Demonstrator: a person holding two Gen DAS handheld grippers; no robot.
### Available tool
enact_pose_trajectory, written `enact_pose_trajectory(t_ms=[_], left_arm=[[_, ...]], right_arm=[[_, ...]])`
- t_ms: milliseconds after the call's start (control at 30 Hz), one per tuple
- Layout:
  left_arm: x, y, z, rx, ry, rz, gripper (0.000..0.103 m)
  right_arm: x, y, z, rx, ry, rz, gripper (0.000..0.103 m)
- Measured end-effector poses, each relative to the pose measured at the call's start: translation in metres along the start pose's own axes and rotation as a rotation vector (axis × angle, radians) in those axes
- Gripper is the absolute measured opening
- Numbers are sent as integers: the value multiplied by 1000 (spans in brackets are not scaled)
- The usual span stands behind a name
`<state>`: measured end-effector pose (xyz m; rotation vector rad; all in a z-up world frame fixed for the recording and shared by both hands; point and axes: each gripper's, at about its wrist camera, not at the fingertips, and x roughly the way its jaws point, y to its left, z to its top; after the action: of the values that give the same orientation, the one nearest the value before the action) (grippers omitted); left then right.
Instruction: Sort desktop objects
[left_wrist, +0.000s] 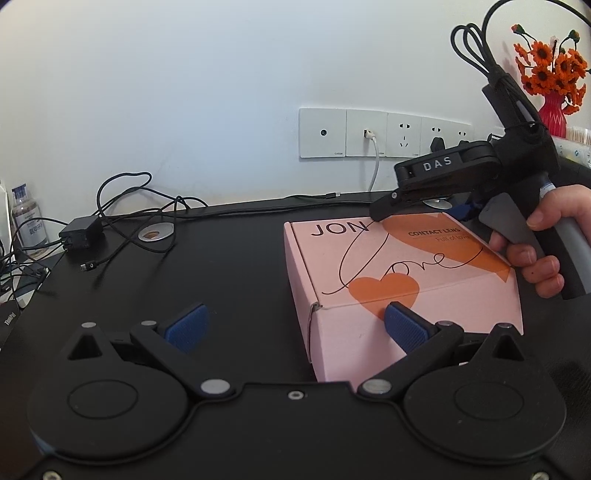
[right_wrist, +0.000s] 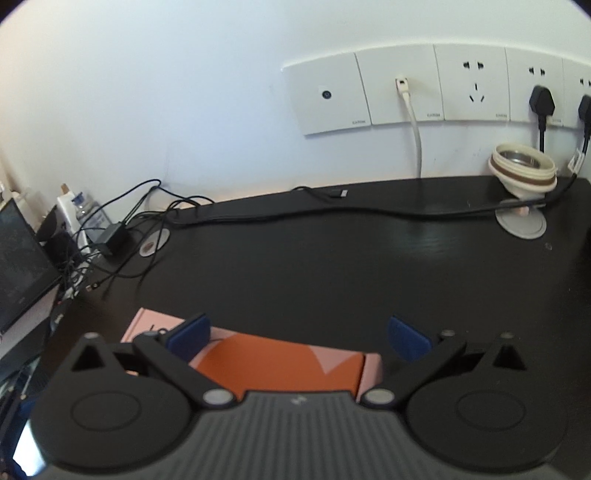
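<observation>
Pink box (left_wrist: 402, 280) (contact lens print) on the black surface (left_wrist: 229, 266) right of centre, left gripper (left_wrist: 295, 325) jaws apart at its near face, right gripper (right_wrist: 299, 332) jaws apart above its far edge.

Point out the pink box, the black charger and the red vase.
pink box (left_wrist: 402, 266): left wrist view, on its printed lid.
black charger (left_wrist: 79, 230): left wrist view, on its body.
red vase (left_wrist: 553, 112): left wrist view, on its ribbed side.
</observation>
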<state>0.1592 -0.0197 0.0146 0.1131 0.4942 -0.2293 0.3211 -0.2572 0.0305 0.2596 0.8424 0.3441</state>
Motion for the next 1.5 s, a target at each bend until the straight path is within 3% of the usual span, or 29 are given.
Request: enact_pose_trajectory(t_ms=[400, 767, 1100, 1500], left_arm=[[4, -3, 5, 48, -15, 96, 103], [19, 23, 15, -26, 25, 129, 103], [33, 56, 14, -199, 123, 45, 103], [27, 57, 11, -278, 123, -29, 103]], right_arm=[[-16, -7, -19, -20, 19, 87, 102], [-34, -5, -41, -1, 32, 109, 102], [-44, -8, -69, 147, 39, 163, 102], [-44, -8, -81, 247, 50, 240, 102]])
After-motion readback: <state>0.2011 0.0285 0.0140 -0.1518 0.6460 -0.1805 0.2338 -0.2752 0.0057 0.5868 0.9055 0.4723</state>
